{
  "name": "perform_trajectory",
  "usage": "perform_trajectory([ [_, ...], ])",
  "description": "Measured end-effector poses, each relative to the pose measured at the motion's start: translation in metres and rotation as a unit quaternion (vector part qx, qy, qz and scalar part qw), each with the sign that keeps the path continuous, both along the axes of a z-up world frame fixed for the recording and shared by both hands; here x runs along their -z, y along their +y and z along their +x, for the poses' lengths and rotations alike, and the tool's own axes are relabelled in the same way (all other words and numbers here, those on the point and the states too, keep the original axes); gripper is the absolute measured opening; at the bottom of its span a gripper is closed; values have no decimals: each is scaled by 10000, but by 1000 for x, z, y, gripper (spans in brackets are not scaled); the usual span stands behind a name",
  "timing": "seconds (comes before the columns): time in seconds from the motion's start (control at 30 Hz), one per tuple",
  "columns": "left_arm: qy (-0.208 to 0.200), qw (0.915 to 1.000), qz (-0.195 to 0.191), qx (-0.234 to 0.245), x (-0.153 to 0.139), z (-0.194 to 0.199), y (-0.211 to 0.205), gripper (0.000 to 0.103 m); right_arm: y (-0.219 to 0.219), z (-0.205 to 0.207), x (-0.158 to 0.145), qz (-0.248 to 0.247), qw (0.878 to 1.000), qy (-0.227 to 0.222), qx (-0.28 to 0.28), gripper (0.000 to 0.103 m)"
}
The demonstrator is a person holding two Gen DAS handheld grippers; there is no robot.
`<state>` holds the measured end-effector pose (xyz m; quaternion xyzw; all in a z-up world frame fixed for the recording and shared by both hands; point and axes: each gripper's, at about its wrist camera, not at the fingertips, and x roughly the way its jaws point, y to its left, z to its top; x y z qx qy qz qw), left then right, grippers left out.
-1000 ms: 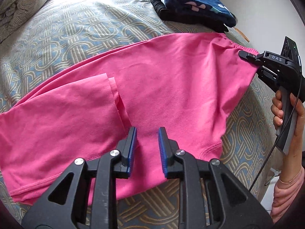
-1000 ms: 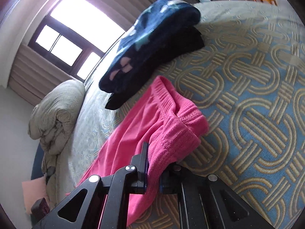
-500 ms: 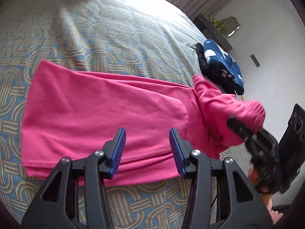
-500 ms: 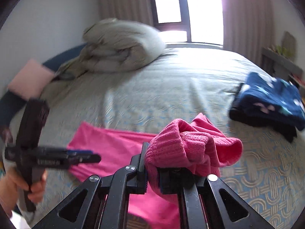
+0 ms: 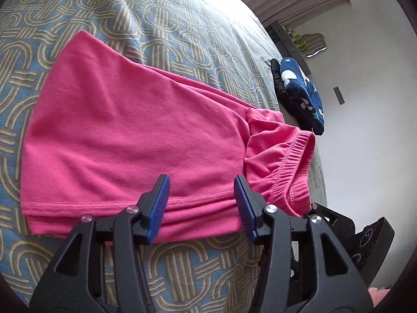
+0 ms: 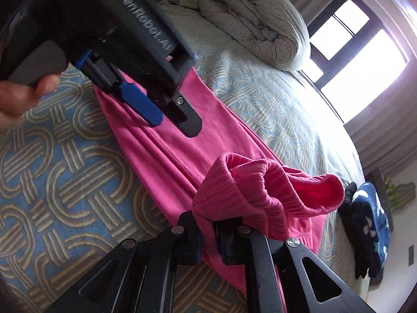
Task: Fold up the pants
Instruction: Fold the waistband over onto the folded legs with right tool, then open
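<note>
**Waistband carried over for the cross fold**

The pink pants (image 5: 135, 140) are laid lengthwise on the patterned bedspread (image 5: 182, 26), the legs already stacked one on the other. The waistband (image 6: 250, 190) is clenched between the fingers of the right gripper (image 6: 209, 237) and is held bunched above the leg fabric, near the front edge of the bed. The left gripper (image 5: 200, 203) is held with its blue pads (image 5: 159, 203) spread apart and nothing between them, poised over the near seam of the pants about midway along.

The step in hand is judged to be the fold of the waist end toward the hems. For the next move, the waistband would need to be carried further along the legs and set down flat, its edges squared with the hem end; the bunching at the waist would need to be smoothed out. The released left gripper could be used to pin the fold line or tidy the near edge.

A folded dark blue garment (image 5: 302, 91) on a black one is lying well apart toward the far side, and a rolled duvet (image 6: 255, 23) is seen near the window (image 6: 359, 60). Neither is judged to be in the way; the left gripper itself is close to the waistband's path.
</note>
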<state>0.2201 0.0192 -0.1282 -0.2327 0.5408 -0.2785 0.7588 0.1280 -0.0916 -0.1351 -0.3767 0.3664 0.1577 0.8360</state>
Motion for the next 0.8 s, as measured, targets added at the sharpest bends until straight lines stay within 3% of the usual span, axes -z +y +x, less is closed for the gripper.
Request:
perform_trajectory([
  [0.3,-461,9970,582,237,-12,-3,-21,55,7,-7,13,-332,9991,-106,-257,22],
  [0.63,-703,9936,841,281,-16,-7,-19,55,15,-27,14,-449,9982,-226,-337,25],
  [0.8,-780,9923,962,59,-17,-8,-4,55,13,-23,4,-39,9997,-56,-223,31],
])
